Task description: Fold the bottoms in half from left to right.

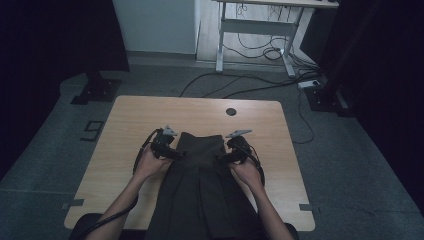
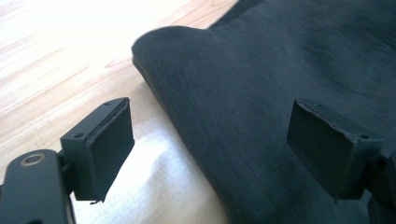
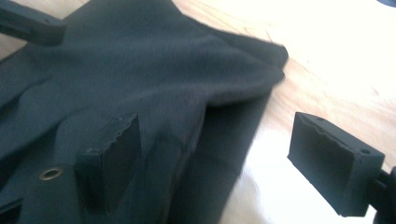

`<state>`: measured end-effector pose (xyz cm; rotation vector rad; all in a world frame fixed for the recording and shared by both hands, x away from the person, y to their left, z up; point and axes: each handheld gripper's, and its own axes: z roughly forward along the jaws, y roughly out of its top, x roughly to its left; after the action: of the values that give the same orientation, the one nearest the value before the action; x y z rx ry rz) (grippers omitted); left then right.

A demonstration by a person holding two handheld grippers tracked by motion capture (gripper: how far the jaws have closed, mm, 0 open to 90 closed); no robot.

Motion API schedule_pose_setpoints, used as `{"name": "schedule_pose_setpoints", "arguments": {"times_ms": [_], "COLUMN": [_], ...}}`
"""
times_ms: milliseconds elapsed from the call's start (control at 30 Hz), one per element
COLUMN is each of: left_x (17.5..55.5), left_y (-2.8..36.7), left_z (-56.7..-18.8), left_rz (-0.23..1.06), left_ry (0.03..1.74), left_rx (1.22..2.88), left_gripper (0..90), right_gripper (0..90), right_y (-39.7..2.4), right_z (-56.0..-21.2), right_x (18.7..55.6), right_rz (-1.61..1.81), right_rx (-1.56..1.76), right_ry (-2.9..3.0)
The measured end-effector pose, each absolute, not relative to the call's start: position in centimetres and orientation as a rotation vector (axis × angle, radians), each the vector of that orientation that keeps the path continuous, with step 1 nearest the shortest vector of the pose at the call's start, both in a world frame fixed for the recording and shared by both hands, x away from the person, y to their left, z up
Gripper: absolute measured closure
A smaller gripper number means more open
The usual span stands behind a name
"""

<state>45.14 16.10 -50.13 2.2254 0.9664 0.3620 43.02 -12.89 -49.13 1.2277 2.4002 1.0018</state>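
Observation:
A dark grey-green garment (image 1: 200, 185) lies down the middle of the wooden table (image 1: 130, 120), its far end folded over and its near end hanging off the front edge. My left gripper (image 1: 176, 154) is at the garment's left edge and stands open. In the left gripper view the cloth's folded edge (image 2: 196, 116) runs between the two jaws, one pad (image 2: 112, 140) over bare wood. My right gripper (image 1: 223, 157) is at the right edge, also open. In the right gripper view the cloth (image 3: 154, 79) lies between the jaws, the right pad (image 3: 327, 158) above the table.
A small black round hole (image 1: 231, 111) sits near the table's far edge. Bare wood lies to either side of the garment. Beyond the table are a white desk frame (image 1: 255, 30) and cables (image 1: 260, 82) on the floor. Tape marks (image 1: 73, 204) sit near the front corners.

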Motion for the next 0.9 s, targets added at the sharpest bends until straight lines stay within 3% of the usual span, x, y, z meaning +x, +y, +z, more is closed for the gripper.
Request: {"name": "schedule_pose_setpoints", "arguments": {"times_ms": [300, 700, 767, 833, 900], "left_x": [46.8, 47.6, 47.6, 47.5, 47.4], "left_y": [16.2, 17.0, 16.9, 16.8, 16.7], "left_z": [-52.3, -54.1, -54.0, -53.9, -53.9], "left_rz": [0.359, 0.333, 0.333, 0.323, 0.312], "left_ry": [1.034, 1.089, 1.081, 1.066, 1.054], "left_rx": [2.241, 2.209, 2.211, 2.21, 2.21], "left_gripper": [15.5, 15.3, 18.0, 23.5, 29.5], "right_gripper": [16.9, 17.7, 23.9, 35.9, 40.4], "right_y": [-11.1, -11.4, -11.4, -11.3, -11.1], "right_z": [-50.8, -53.9, -53.9, -53.7, -53.6], "right_x": [46.1, 47.4, 47.3, 47.2, 47.1], "right_rz": [0.923, 0.905, 0.923, 0.941, 0.936], "right_rx": [1.27, 1.312, 1.291, 1.262, 1.261], "right_ry": [2.381, 2.397, 2.401, 2.432, 2.442]}}
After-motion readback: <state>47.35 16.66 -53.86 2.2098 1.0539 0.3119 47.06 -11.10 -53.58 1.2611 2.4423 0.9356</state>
